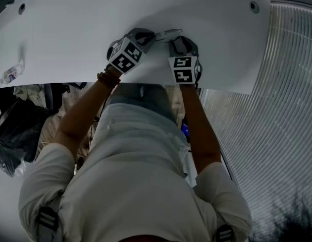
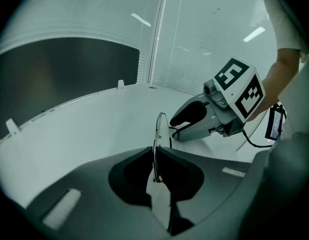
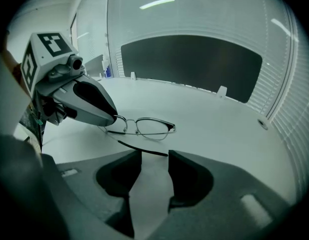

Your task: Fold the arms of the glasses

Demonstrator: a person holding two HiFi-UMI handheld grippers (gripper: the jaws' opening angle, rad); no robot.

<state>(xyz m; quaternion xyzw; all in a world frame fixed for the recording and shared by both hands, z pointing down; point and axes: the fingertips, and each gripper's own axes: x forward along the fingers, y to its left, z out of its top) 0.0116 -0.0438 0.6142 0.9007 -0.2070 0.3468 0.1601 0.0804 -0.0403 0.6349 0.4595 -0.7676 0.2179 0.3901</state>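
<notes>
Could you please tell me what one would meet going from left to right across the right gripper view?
The left gripper → glasses → white tab at the far edge of the table → round hole near its right edge.

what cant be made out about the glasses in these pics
- Head view: glasses too small and dim to tell how the arms lie.
- Right gripper view: left gripper covers one end of the frame.
- Left gripper view: frame seen edge-on, lower part hidden between its own jaws.
</notes>
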